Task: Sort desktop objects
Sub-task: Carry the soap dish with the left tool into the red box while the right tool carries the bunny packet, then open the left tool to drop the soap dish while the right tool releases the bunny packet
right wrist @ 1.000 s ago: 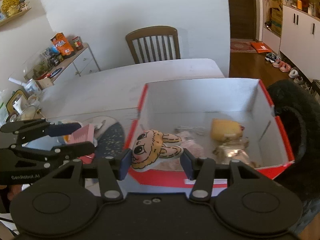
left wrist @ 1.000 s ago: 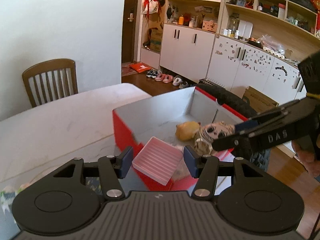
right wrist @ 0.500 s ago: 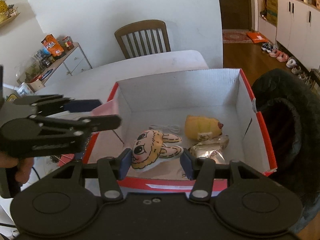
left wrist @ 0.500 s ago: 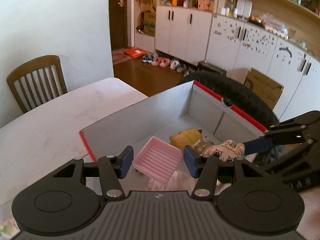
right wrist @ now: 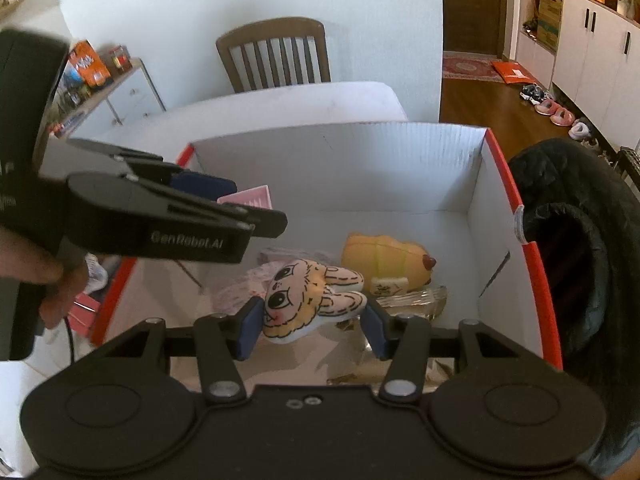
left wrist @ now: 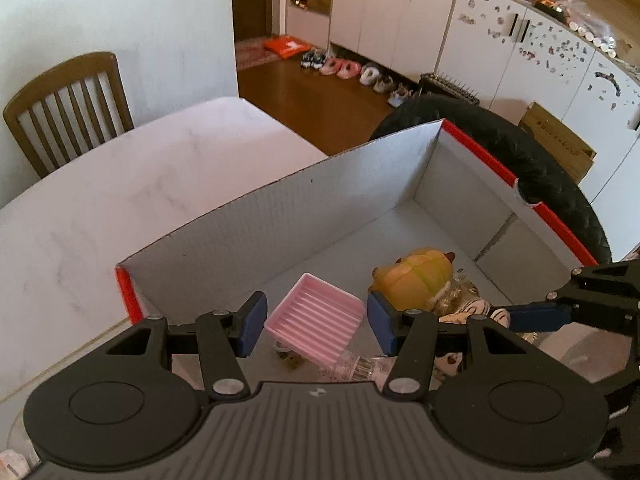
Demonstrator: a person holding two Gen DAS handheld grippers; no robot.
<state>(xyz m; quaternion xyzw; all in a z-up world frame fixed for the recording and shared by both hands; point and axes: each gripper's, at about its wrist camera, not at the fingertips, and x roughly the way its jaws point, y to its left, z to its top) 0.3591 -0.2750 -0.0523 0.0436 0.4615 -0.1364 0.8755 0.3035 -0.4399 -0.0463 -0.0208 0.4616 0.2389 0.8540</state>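
The left gripper [left wrist: 315, 325] hangs over the near-left part of a red-edged cardboard box [left wrist: 280, 196], its blue pads pressed against the two sides of a pink ribbed tray [left wrist: 315, 320], which it holds tilted above the box floor. Directly under the tray and toward the gripper's base lies a clear plastic bottle [left wrist: 356, 366], only partly visible. Ahead and to the right of the left fingertips a yellow plush toy [left wrist: 416, 274] lies on the box floor. The right gripper [right wrist: 313, 326] is also inside the box, its fingers clamped on a flat plush with a cartoon face [right wrist: 308, 298], held face-up between the pads. Just beyond that plush, ahead and slightly right of the right fingertips, is the same yellow plush toy [right wrist: 386, 256], and a crumpled clear wrapper [right wrist: 416, 300] lies just beside it, nearer the right pad. From the right wrist view the left gripper [right wrist: 240, 200] crosses in from the left, above the box's left wall, with the pink tray's edge [right wrist: 250, 197] showing behind its fingers. The box stands on a white table [left wrist: 120, 196], with a wooden chair [right wrist: 276, 54] at the far side.
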